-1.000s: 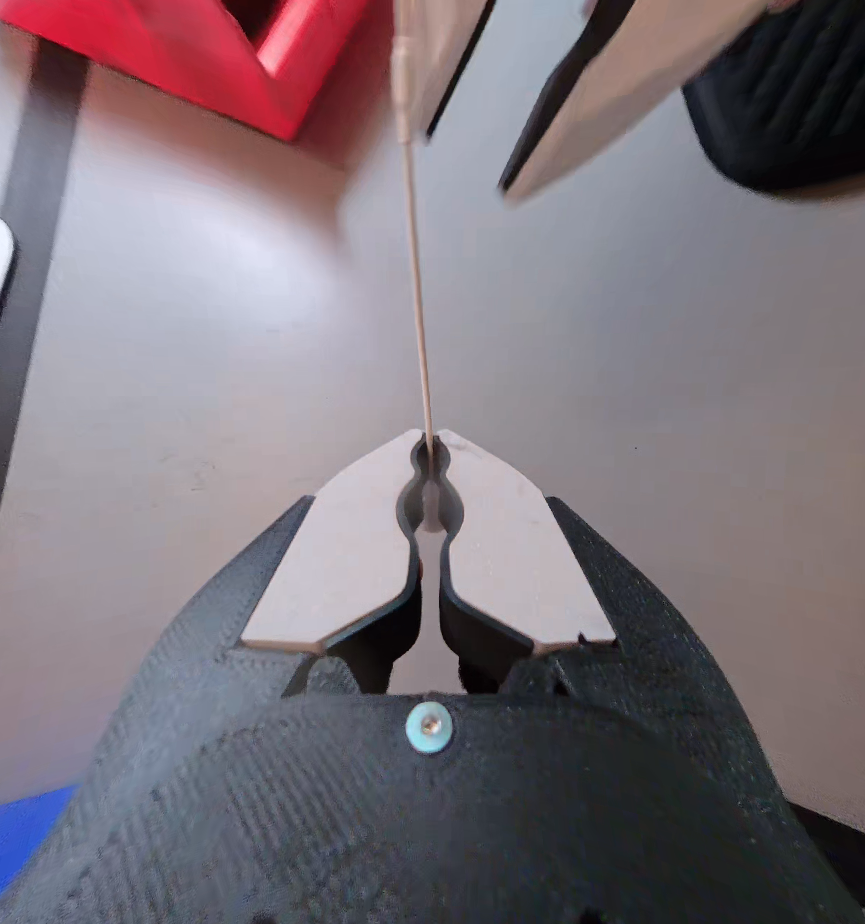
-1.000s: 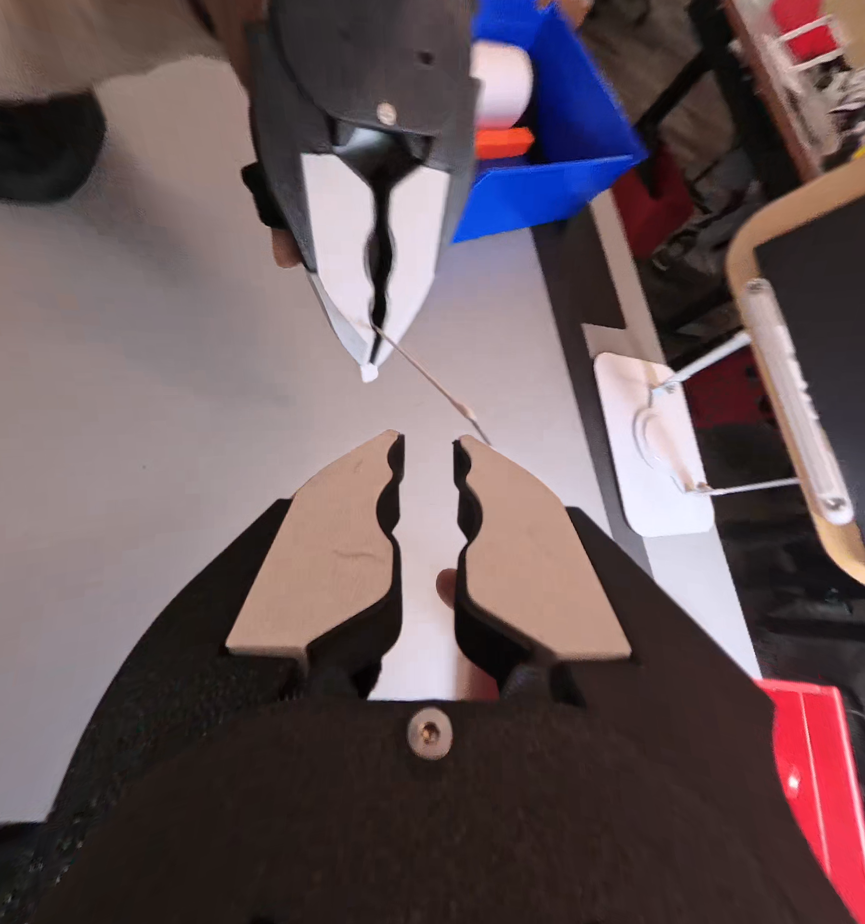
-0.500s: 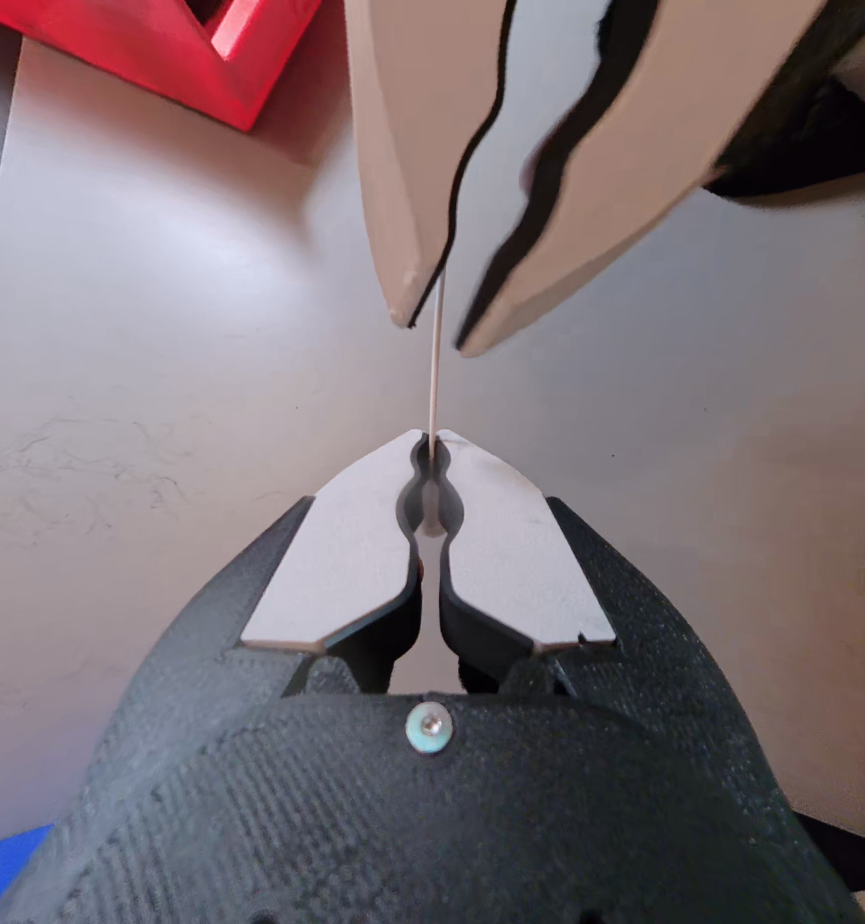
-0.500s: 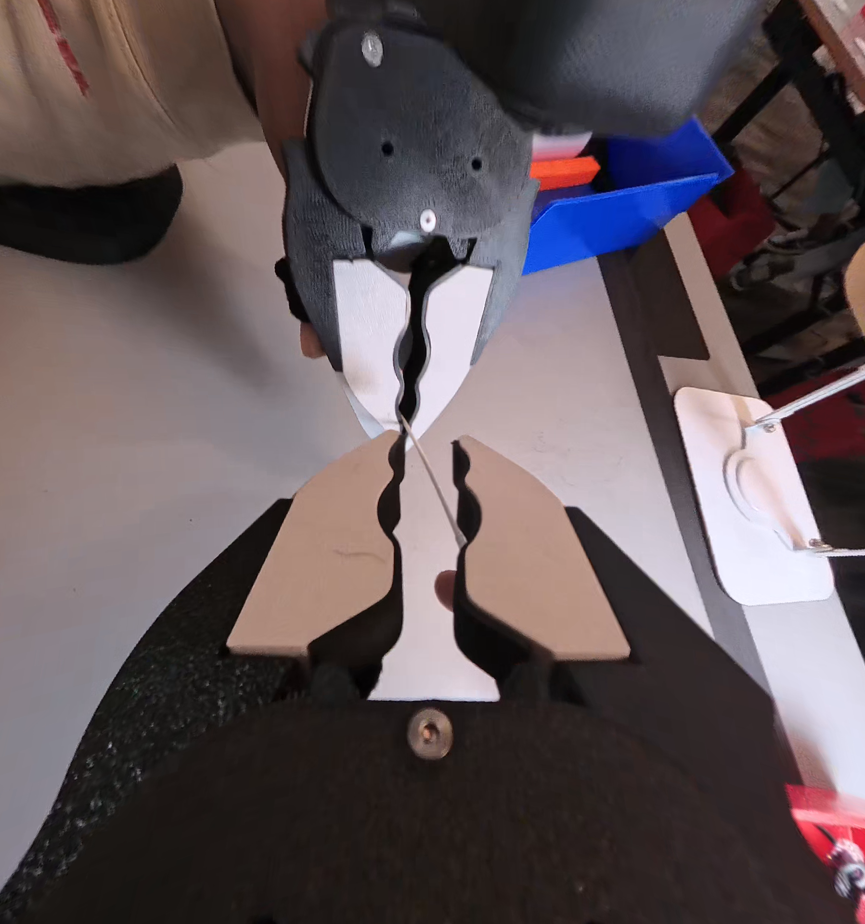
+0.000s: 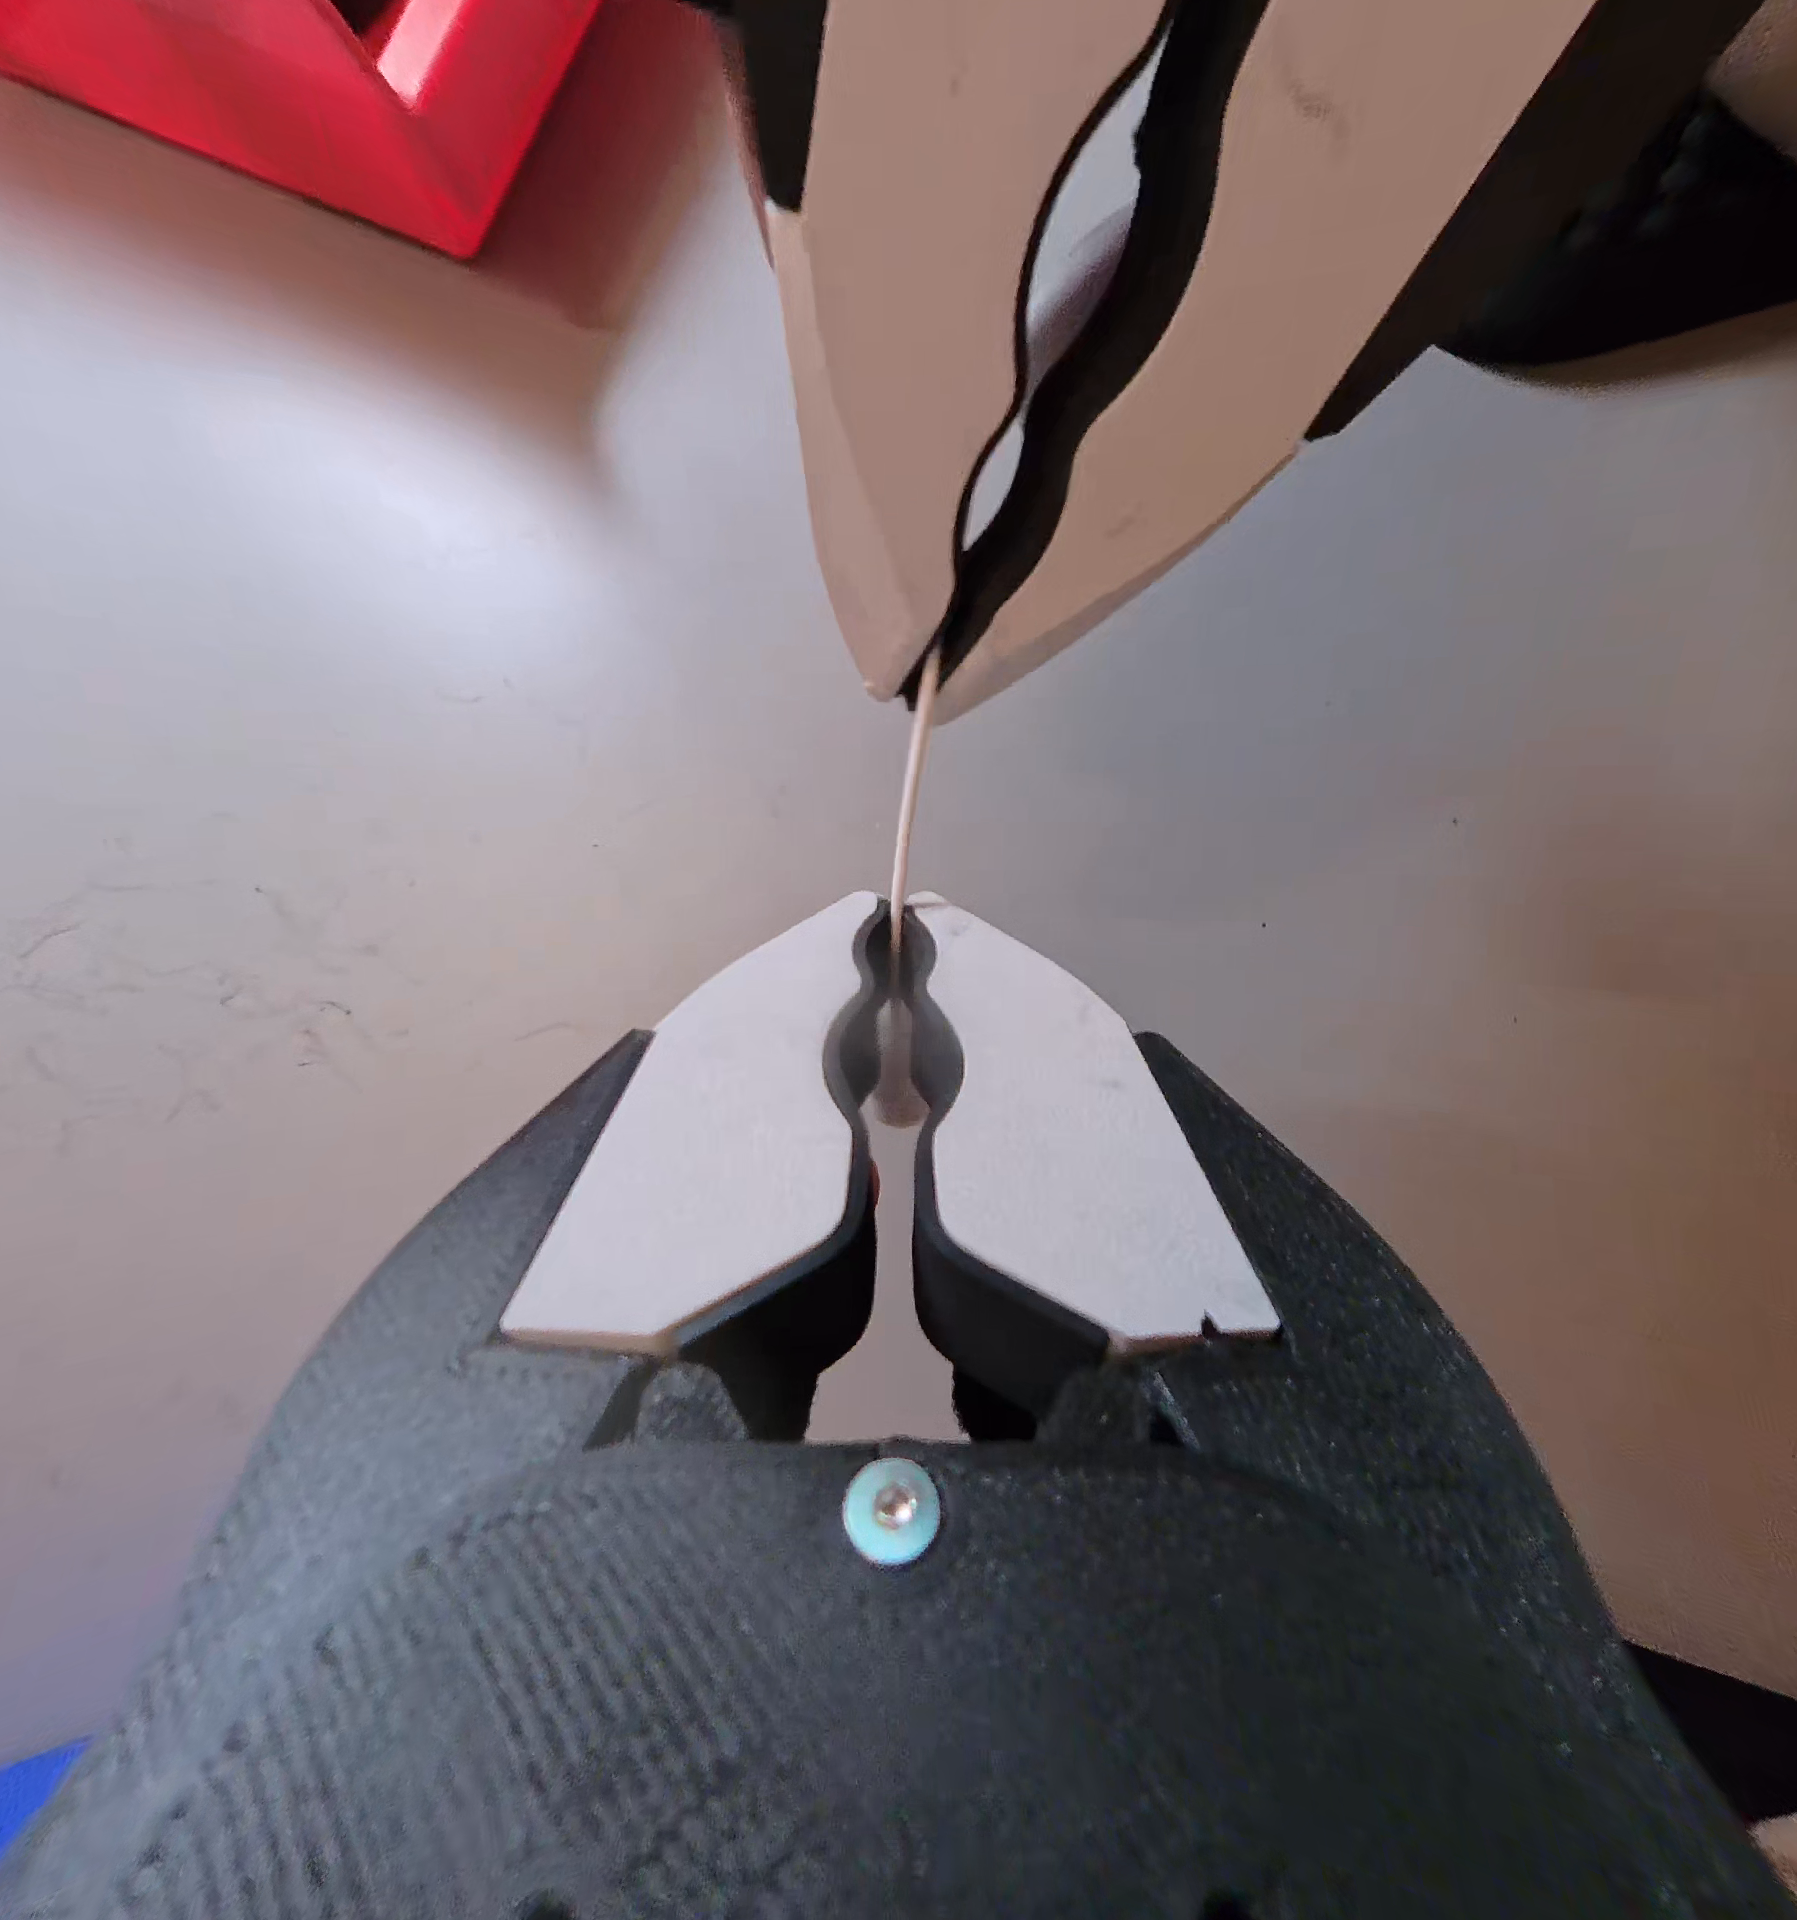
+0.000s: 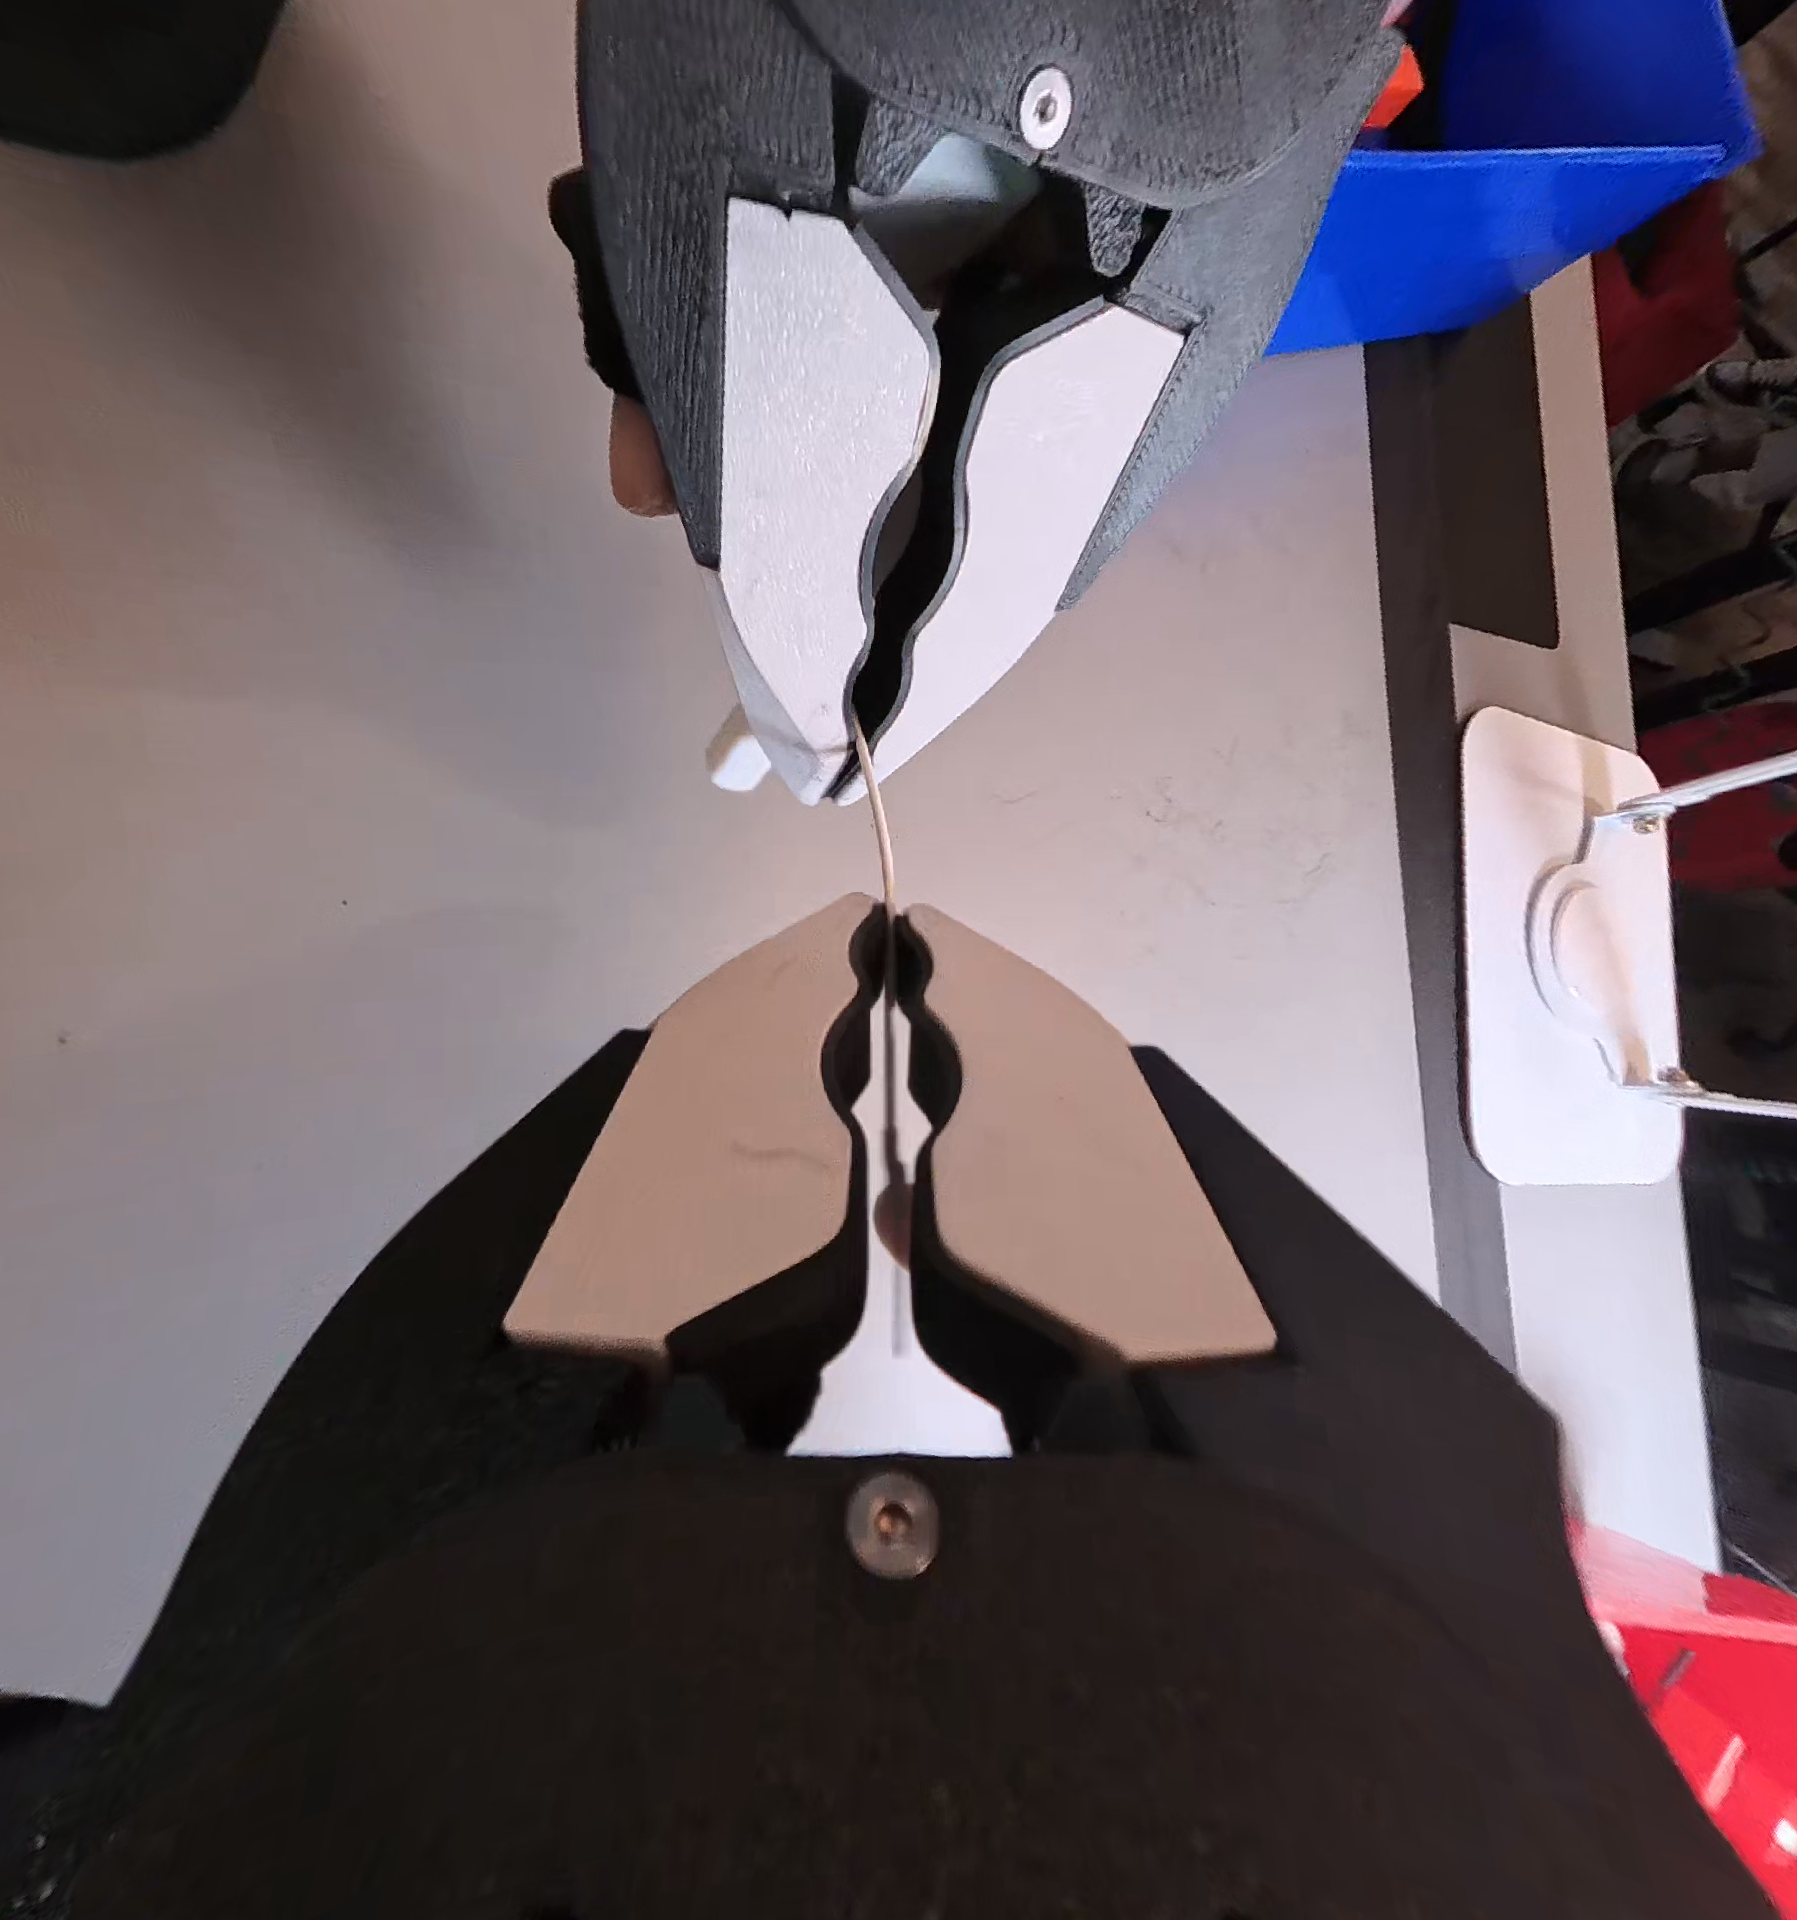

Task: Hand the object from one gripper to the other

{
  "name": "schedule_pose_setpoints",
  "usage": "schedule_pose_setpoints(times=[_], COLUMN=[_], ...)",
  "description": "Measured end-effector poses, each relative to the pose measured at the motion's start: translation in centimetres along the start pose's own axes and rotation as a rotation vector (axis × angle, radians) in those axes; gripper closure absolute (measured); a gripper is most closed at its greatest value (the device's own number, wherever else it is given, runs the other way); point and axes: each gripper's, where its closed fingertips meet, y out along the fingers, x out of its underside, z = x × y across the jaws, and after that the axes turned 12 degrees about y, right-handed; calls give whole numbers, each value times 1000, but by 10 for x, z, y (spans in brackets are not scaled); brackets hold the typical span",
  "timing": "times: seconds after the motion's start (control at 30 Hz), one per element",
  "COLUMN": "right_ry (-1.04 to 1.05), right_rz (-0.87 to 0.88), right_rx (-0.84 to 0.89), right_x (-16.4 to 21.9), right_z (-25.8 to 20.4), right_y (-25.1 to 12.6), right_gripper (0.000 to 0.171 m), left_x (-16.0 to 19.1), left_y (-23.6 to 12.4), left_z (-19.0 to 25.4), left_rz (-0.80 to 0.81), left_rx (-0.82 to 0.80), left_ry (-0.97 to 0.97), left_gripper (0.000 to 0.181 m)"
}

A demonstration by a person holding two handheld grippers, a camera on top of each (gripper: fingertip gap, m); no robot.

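A thin, pale, slightly bowed stick (image 5: 910, 792) spans both tools above the grey table (image 5: 250, 727), left gripper (image 5: 899, 906) and right gripper (image 6: 886, 906) each pinching an end.

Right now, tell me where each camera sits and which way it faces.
Left wrist view: on the left gripper, looking along its fingers, down at the grey table; the gripper is shut on the thin stick, the right gripper opposite.
Right wrist view: on the right gripper, facing the left gripper, with a fingertip behind it and the blue bin beyond.
Shared: both grippers, stick, table.
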Motion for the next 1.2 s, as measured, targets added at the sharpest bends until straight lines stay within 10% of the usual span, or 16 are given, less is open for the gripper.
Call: schedule_pose_setpoints(times=[0.03,0.3,0.77,0.93,1.2], right_ry=[16,134,361,385,411], right_rz=[19,380,1046,943,930], right_rx=[-25,3,-246,-260,-243], right_x=[-2,-40,-92,-86,-79], right_z=[-2,27,35,32,38], right_y=[-2,-52,-133,-93,-85], right_gripper=[170,170,171,170,170], left_x=[-2,-56,-95,-101,-93], left_y=[-2,-61,-134,-143,-148], left_z=[-1,-9,-24,-13,-12], left_rz=[19,625,1219,1184,1179], left_rx=[-6,-11,-58,-51,74], left_ry=[0,40,-80,-34,-104], left_gripper=[181,133,137,181,146])
